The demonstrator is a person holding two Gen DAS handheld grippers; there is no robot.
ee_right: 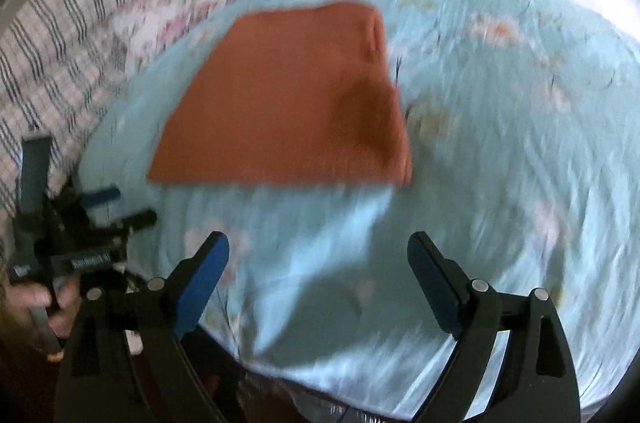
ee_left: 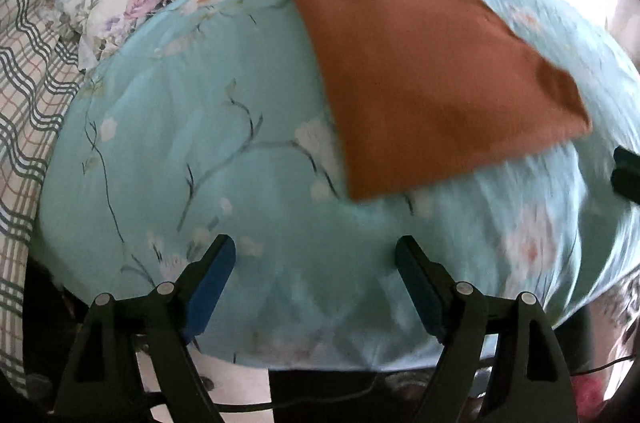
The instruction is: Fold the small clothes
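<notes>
Rust cloth (ee_left: 432, 75) lies folded on pale-blue floral quilt (ee_left: 200, 143); plaid bedding (ee_left: 28, 63) beside; both grippers gape empty.

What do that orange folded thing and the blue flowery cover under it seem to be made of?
The orange folded cloth looks like a soft matte knit or fleece: thick rounded fold edge, no shine; blur hides the weave. The light blue floral quilt seems a smooth woven cotton or polyester with padding: printed branches, a faint sheen, puffy creases.
</notes>
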